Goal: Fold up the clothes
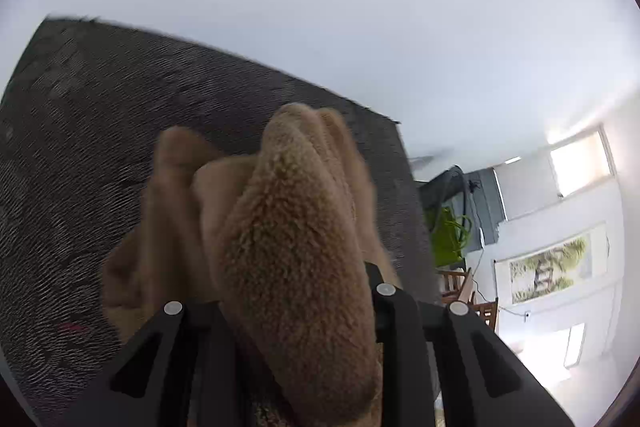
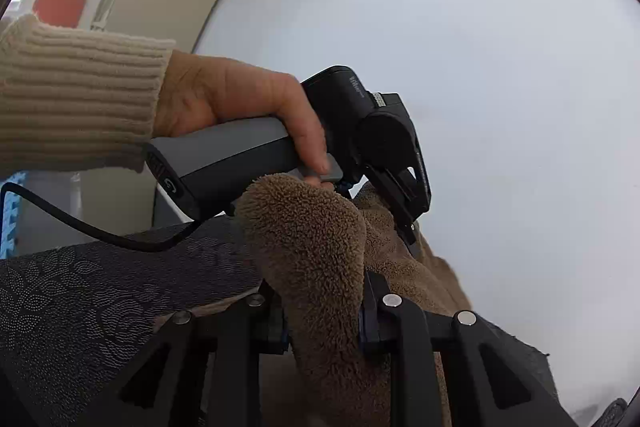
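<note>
Both claws are clamped on the same brown fleece garment (image 1: 292, 251). In the left wrist view, the left claw (image 1: 296, 323) pinches a thick bunched fold of the fleece, which rises between its jaws and hides the fingertips. In the right wrist view, the right claw (image 2: 320, 323) grips another bunched fold in the same way. The person's left hand (image 2: 240, 107), in a ribbed beige sleeve (image 2: 76, 95), holds the other tool just beyond it.

The garment is lifted at the two gripped points. Its lower part hangs toward the dark patterned cloth (image 1: 100, 131) that covers the worktop; whether it touches there cannot be told.

Judged step: the fold is in transit, with one edge raised and carried across. The next move calls for both claws to travel together at matched height, lay the held edge squarely onto the opposite edge, lower until the fleece rests, and only then part the jaws. Uneven travel would skew the fold.
</note>
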Demonstrator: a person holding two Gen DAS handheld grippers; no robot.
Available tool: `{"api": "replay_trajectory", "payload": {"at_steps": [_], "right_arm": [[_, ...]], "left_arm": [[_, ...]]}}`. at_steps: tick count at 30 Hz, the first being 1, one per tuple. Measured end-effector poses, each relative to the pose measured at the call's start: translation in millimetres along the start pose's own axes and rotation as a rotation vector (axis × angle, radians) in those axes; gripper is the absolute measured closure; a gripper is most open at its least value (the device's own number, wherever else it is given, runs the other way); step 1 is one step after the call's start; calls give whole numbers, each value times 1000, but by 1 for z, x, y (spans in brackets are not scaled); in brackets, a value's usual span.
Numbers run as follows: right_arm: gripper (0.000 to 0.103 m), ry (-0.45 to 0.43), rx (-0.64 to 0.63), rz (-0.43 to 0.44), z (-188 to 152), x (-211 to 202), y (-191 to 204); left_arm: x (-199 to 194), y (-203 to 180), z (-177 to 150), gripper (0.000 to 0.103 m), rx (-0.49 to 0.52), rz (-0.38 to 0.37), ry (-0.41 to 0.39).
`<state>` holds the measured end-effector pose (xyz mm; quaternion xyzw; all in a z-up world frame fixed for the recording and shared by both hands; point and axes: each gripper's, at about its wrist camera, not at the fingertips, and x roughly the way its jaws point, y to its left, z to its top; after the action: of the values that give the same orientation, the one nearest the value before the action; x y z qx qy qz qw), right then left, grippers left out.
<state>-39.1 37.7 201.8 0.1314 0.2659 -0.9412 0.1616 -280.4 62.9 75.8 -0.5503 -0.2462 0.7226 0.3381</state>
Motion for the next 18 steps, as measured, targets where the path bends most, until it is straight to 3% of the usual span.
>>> {"api": "replay_trajectory", "payload": {"at_steps": [7,13,15,18], "right_arm": [[79,85,-92,67,-18,30,48],[78,158,-133,114,-17,43,61],[65,160,-139,124,-17,43,64],[36,153,-151,175,-15,38,70]], "left_arm": [[11,56,-17,72,-45,-13,18],[13,65,-30,66,-38,-14,4],[12,64,-33,62,-31,-7,5],[8,61,-37,44,-35,-8,4]]}}
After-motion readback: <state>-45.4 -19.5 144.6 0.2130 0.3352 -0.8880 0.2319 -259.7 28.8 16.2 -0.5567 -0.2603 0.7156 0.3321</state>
